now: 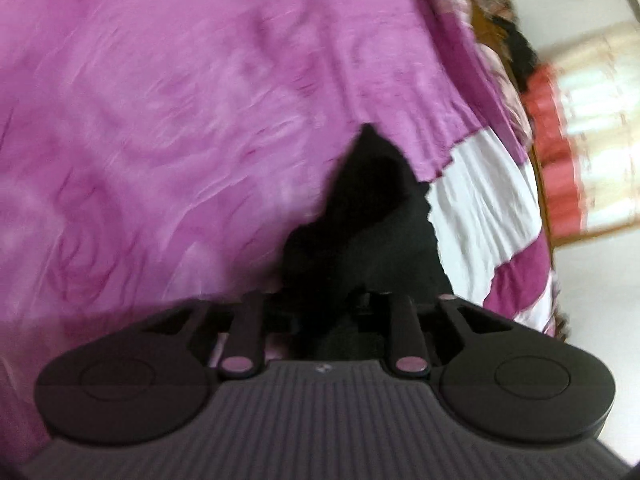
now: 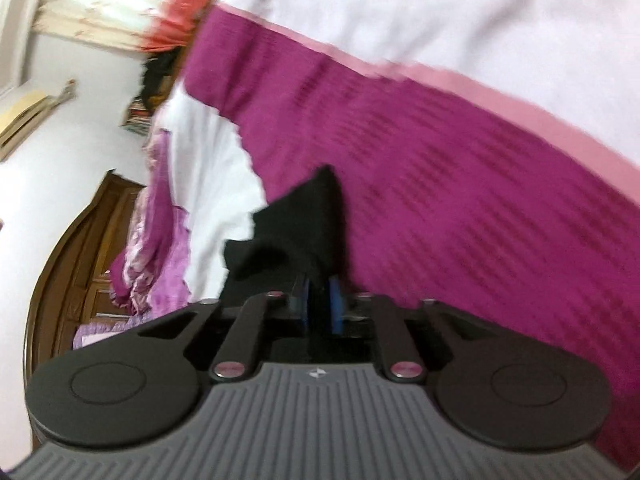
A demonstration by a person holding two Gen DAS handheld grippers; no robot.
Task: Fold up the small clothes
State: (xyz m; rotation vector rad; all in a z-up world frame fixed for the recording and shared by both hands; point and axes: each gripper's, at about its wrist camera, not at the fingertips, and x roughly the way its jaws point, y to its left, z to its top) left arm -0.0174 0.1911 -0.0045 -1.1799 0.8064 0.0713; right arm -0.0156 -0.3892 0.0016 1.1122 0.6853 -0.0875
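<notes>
Item: black garment (image 1: 372, 216), small, lifted over the bedspread (image 1: 160, 120) beside its white stripe. Bunched straight ahead of both grippers. Right gripper (image 2: 318, 300): clamped on cloth. Left gripper (image 1: 320, 312): grip unclear, fingertips hidden by fabric.

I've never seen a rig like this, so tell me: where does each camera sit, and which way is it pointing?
Left wrist: on the left hand-held gripper, looking forward and down at a small black cloth garment on a pink-purple bedspread; only the gripper's black body shows.
Right wrist: on the right hand-held gripper, facing the same garment; blue finger pads show.
Shared: garment, bedspread, red-edged curtain.
</notes>
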